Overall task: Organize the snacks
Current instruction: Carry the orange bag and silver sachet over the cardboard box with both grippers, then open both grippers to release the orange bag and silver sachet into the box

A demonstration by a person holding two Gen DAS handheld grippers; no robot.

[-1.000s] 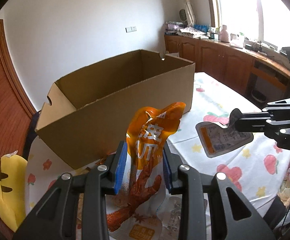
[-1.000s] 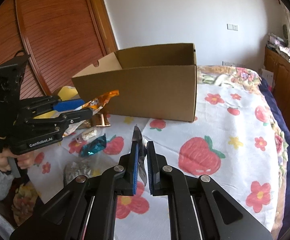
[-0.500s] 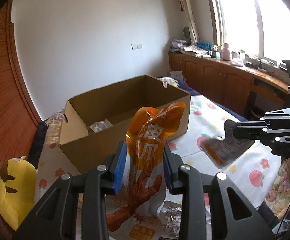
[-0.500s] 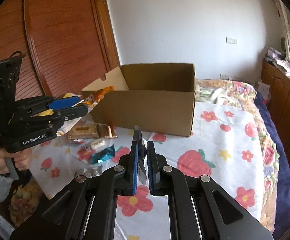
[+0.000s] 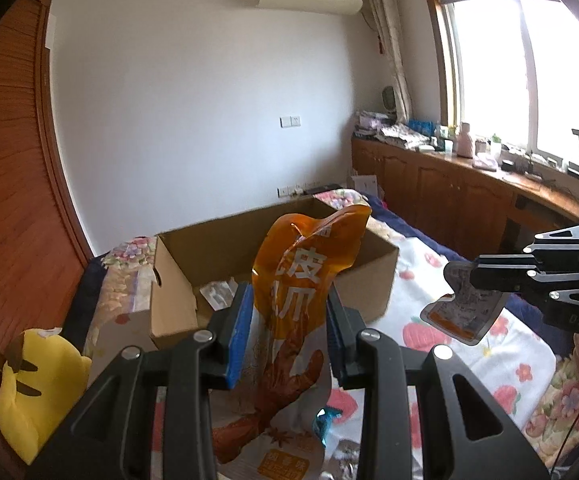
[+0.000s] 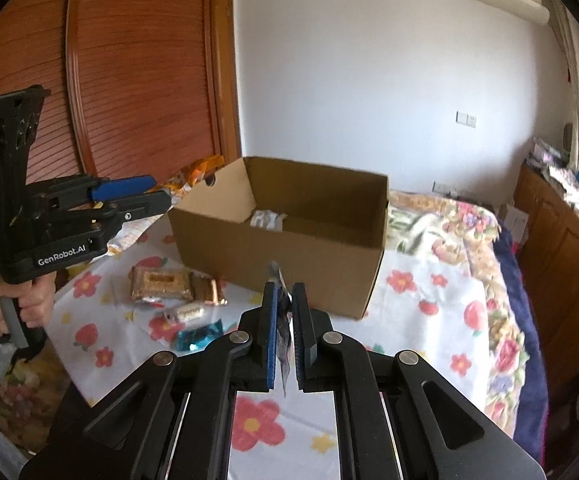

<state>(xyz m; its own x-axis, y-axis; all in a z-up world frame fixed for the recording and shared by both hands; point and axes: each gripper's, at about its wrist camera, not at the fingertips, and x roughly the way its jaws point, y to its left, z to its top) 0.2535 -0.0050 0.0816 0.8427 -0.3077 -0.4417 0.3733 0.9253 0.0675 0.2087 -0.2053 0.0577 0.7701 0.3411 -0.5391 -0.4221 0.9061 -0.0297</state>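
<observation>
My left gripper [image 5: 289,322] is shut on a tall orange snack bag [image 5: 303,276], which stands up between the blue pads in front of the open cardboard box [image 5: 369,280]. In the right wrist view the left gripper [image 6: 157,191] hovers left of the box [image 6: 273,240], and the orange bag [image 6: 197,168] sticks out behind it. My right gripper [image 6: 284,300] is shut on a thin flat pouch seen edge-on. From the left wrist view that right gripper [image 5: 461,276] holds the grey and orange pouch [image 5: 465,314] to the right of the box. A white packet [image 6: 267,220] lies inside the box.
Loose snacks lie on the floral cloth [image 6: 429,340] before the box: a brown biscuit pack [image 6: 161,282], a small white pack [image 6: 187,314] and a teal wrapper [image 6: 197,338]. A yellow plush [image 5: 37,384] sits at the left. Wooden cabinets [image 5: 449,200] line the right wall.
Both grippers have risen with their packets still held. The box now sits lower in both views, so its inside and the white packet show.
</observation>
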